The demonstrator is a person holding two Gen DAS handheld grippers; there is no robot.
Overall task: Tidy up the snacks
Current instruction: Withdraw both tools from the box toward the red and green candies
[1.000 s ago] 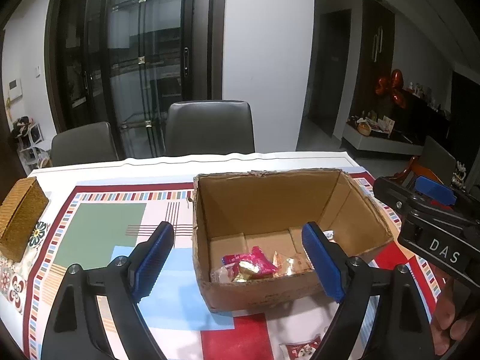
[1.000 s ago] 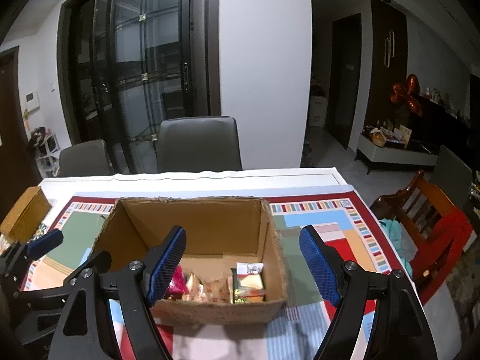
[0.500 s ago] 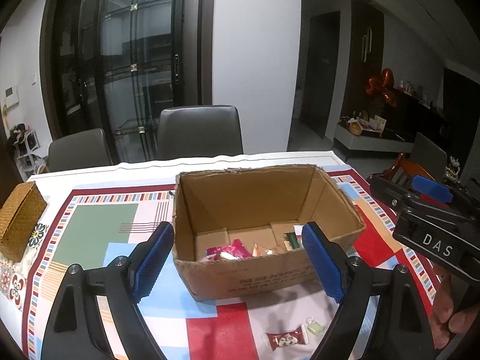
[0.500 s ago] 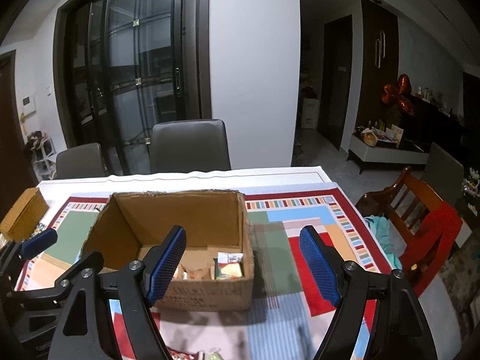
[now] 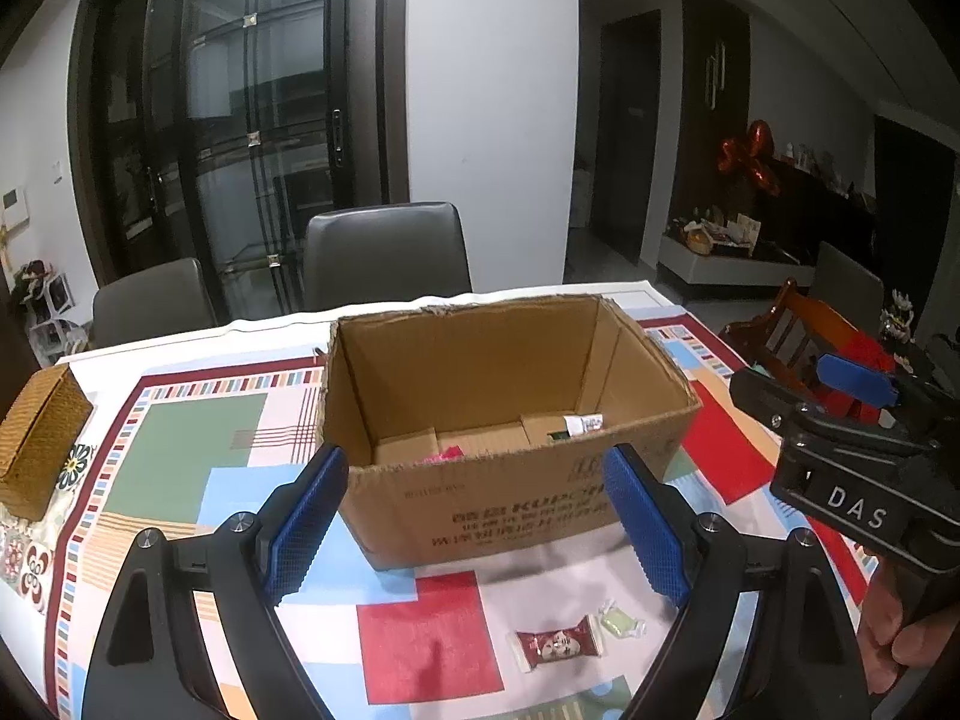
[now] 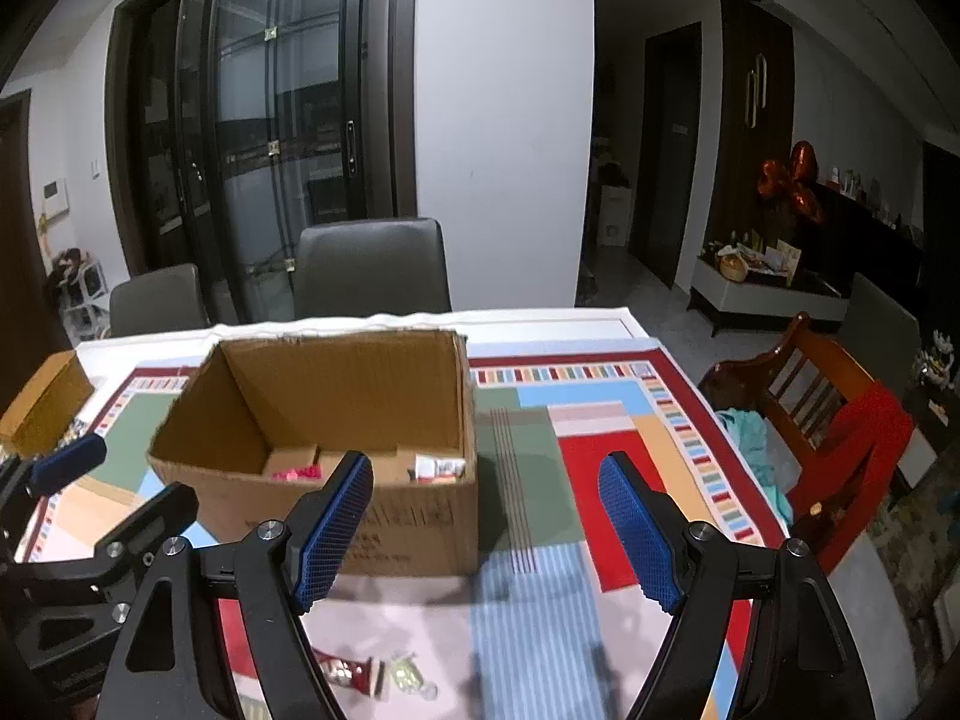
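snacks [image 5: 559,643] before box [image 5: 510,504], on table [image 5: 180,456]

"DAS" on right tool [image 5: 858,450]; cardboard box [image 5: 510,510] print upside-down, seemingly unreadable.

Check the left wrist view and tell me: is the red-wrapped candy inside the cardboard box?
No, the red-wrapped candy lies on the tablecloth before the cardboard box.

Open cardboard box [image 5: 504,498] w/ few snacks inside, red candy [image 5: 558,643] & green candy [image 5: 621,621] on cloth in front
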